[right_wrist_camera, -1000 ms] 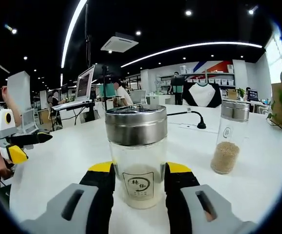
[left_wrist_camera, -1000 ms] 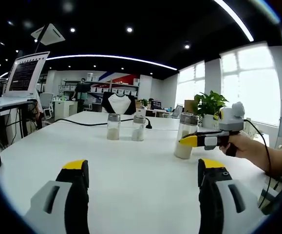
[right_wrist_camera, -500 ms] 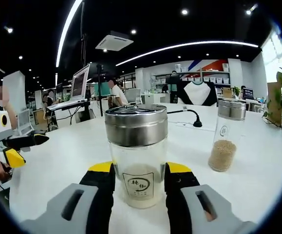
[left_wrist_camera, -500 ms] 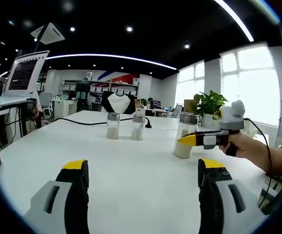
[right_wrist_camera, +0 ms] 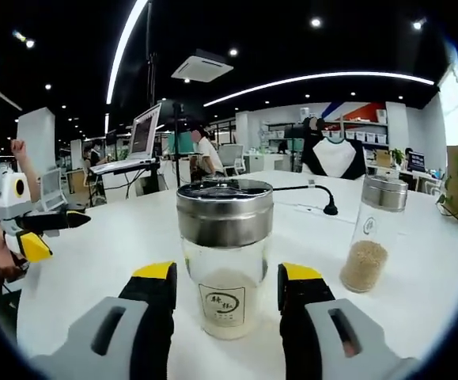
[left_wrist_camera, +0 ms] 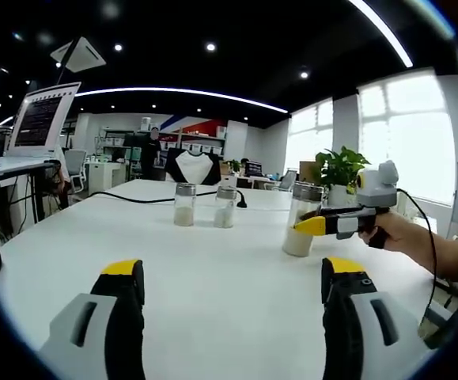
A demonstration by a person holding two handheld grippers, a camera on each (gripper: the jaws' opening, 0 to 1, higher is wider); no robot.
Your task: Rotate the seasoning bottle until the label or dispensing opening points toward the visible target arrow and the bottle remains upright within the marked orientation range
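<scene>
Straddling the steel-capped clear glass seasoning bottle (right_wrist_camera: 225, 261) centre frame, right gripper (right_wrist_camera: 225, 289) jaws slightly off it, left gripper (left_wrist_camera: 232, 281) spread idle; no arrow visible, alignment unconfirmed.

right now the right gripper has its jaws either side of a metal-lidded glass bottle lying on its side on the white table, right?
Not quite: the right gripper view shows the metal-lidded glass bottle standing upright, not lying on its side. The rest holds: the right gripper has a jaw on each side of it, on the white table.
</scene>
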